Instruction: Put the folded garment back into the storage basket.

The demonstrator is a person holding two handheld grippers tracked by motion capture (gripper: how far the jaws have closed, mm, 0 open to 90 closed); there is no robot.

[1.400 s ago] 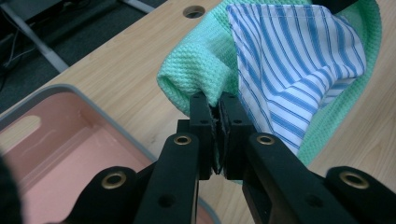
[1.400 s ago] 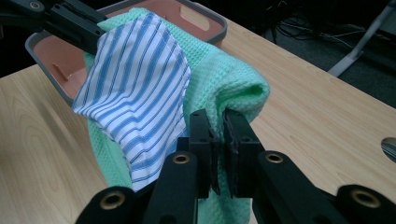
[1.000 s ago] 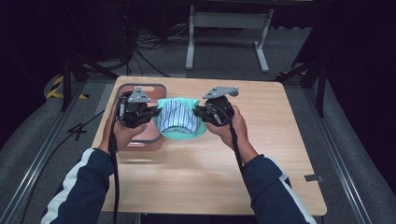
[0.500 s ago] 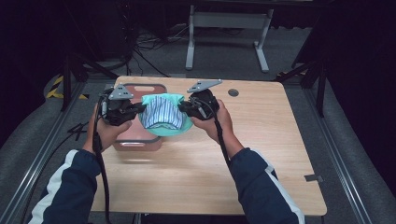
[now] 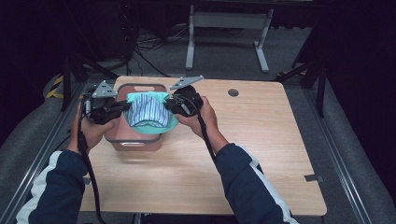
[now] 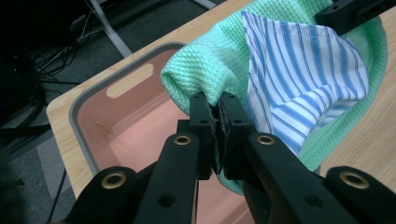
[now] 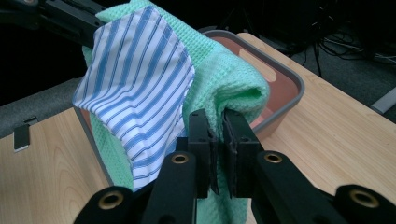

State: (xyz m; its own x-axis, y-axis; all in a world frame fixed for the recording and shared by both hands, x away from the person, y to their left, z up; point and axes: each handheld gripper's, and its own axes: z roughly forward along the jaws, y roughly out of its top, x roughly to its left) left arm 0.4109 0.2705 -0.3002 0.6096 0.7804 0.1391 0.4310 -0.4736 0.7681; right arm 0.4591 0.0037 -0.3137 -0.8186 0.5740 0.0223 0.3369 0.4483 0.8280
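A mint-green waffle cloth (image 5: 171, 125) hangs stretched between my two grippers, with a blue-and-white striped cloth (image 5: 147, 114) lying in its fold. The bundle hangs over a pink bin (image 5: 133, 141) with a grey rim, at the table's left. My left gripper (image 5: 122, 106) is shut on the green cloth's left edge (image 6: 210, 60), jaws pinched together (image 6: 215, 100). My right gripper (image 5: 169, 103) is shut on the opposite edge (image 7: 229, 79), seen close up (image 7: 217, 119). The striped cloth (image 6: 299, 79) (image 7: 135, 88) sags toward the bin's inside (image 6: 135, 121).
The wooden table (image 5: 261, 154) stretches bare to the right of the bin and in front of it, with a round grommet hole (image 5: 233, 92) near its far edge. A metal stand (image 5: 224, 21) and cables lie on the floor beyond.
Both hands have carried the cloth bundle to the left and a little farther from me, from beside the bin to over it. The bin has stayed put.
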